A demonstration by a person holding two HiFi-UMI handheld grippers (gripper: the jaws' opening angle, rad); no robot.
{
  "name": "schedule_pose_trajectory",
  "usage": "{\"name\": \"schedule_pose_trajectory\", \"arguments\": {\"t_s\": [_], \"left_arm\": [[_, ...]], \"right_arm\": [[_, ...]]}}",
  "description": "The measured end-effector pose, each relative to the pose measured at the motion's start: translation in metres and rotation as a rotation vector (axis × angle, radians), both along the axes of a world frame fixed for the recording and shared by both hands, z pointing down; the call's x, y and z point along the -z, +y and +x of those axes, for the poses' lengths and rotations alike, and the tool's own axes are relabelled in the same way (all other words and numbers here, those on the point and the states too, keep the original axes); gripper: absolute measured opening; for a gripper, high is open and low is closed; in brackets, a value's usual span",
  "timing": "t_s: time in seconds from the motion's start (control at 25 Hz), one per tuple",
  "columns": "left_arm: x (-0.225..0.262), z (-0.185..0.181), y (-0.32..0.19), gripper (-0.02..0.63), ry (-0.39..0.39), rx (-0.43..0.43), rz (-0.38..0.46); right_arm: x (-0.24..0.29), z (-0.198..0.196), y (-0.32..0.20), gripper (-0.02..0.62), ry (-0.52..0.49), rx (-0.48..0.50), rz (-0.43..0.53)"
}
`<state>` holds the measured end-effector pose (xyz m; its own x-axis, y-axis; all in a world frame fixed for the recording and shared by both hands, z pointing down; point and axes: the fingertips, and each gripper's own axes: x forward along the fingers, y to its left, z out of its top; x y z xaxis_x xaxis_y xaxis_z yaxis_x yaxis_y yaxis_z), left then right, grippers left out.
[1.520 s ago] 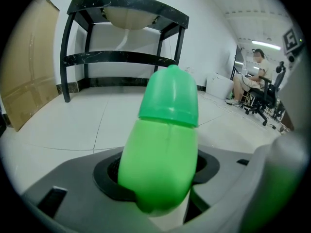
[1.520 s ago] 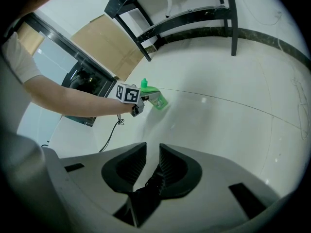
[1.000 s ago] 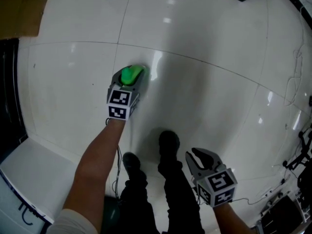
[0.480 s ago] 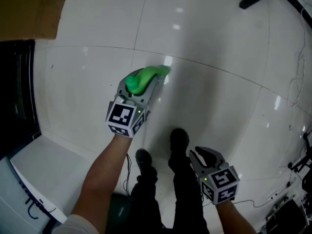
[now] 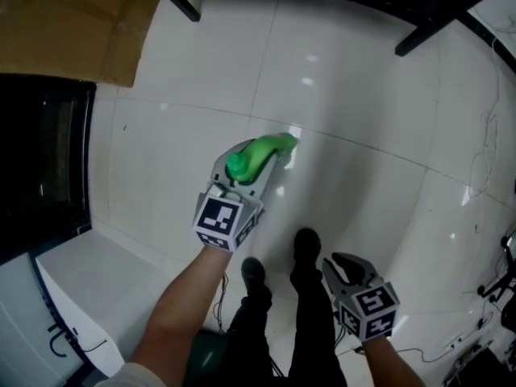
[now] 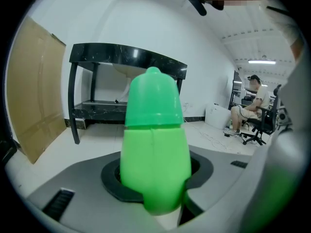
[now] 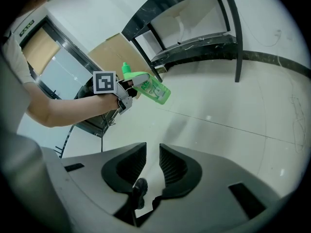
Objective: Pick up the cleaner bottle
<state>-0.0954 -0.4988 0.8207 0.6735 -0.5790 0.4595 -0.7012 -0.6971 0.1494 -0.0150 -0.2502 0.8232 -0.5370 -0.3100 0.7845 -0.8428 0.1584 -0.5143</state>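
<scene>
The white tiled floor (image 5: 363, 95) is your widest open room: it runs bare ahead of you and off to your right. At its far edge stands a black-framed surface (image 5: 451, 6), its legs slanting down onto the tiles. A sheet of brown cardboard (image 5: 72, 31) closes the far left corner, and below it a dark glass-fronted unit (image 5: 40, 160) lines your left side. A white box (image 5: 89, 289) sits low at your left, close beside your left arm. Thin cables (image 5: 488, 151) trail along the right edge of the floor.

Your left tool (image 5: 256, 169) is clamped on the green cleaner bottle (image 5: 262, 153). The bottle is held up clear of the tiles with its capped end toward you, and it lies tilted, its base pointing away from you. Its green wall does not let you see what is inside.

Your right tool (image 5: 348, 263) hangs low by your right leg, just beside your shoes (image 5: 306, 244). Its jaws stand a narrow slot apart with nothing between them. It is well apart from the bottle.
</scene>
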Motion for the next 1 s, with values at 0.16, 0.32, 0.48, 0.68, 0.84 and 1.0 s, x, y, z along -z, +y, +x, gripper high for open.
{"name": "schedule_pose_trajectory", "arguments": {"t_s": [0.16,0.32,0.48,0.68,0.84,1.0], "left_arm": [[0.014,0.003,-0.005,0.164,-0.009,-0.013,0.018],[0.026,0.005,0.002,0.164,0.000,-0.038,0.013],[0.049,0.003,0.010,0.164,0.016,-0.045,0.011],[0.092,-0.009,0.024,0.164,0.042,-0.040,0.013],[0.131,-0.023,0.038,0.164,0.048,-0.048,0.006],[0.168,-0.035,0.042,0.164,0.075,-0.031,0.039]], "right_arm": [[0.003,0.007,0.002,0.091,0.003,-0.007,0.010],[0.008,0.009,0.008,0.091,0.017,-0.016,0.007],[0.019,0.008,0.009,0.091,0.015,-0.042,0.022],[0.045,-0.002,0.010,0.091,0.023,-0.047,0.050],[0.070,-0.009,0.014,0.091,0.032,-0.054,0.068],[0.093,-0.014,0.017,0.091,0.046,-0.066,0.097]]}}
